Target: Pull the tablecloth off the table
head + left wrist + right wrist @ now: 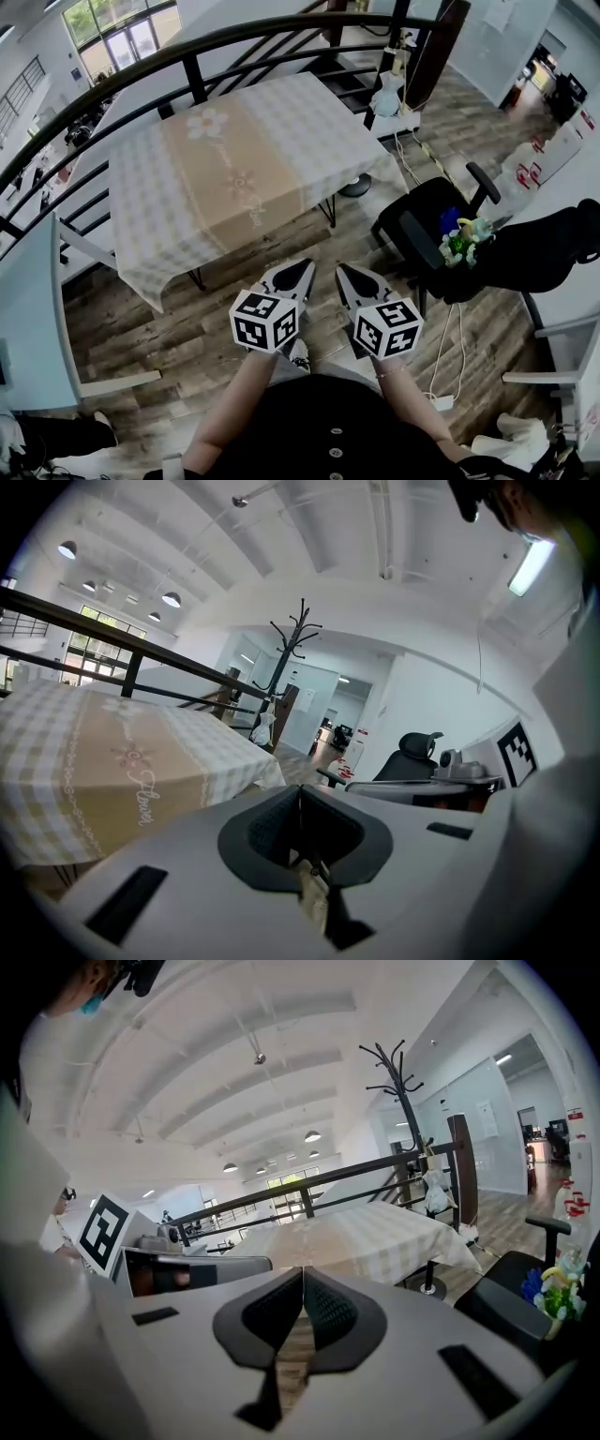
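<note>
Presently both tools are held side by side at waist height over the wooden floor (169, 328), short of the surface and well apart from it. The left tool (298, 270) has its jaws closed together with nothing between them, as its own view confirms (300, 803); the right tool (349, 275) is likewise closed and empty (302, 1283). The tablecloth (239, 169) lies straight ahead of the tools, spread flat over the whole surface, its near hem hanging down on the side facing the person. Only the legs of the surface (330, 214) show beneath that hem. The surface appears to run longer from left to right than from near to far, though the wide-angle lens bends the outline and this is a judgement only. The hem directly ahead is about equally near to both tools. The left tool is closer to the low-hanging near left corner and the right tool to the near right corner. The cloth is pale checked fabric at both sides, with a broad beige band running away from the person down the middle, carrying flower motifs and a line of script. It sits smooth, not bunched, and no part of it is taken up. A dark railing (234, 42) curves behind the surface, and a black office chair (427, 230) stands to the right of it. The pull has not begun; both tools would need to open and reach forward to the hem.
</note>
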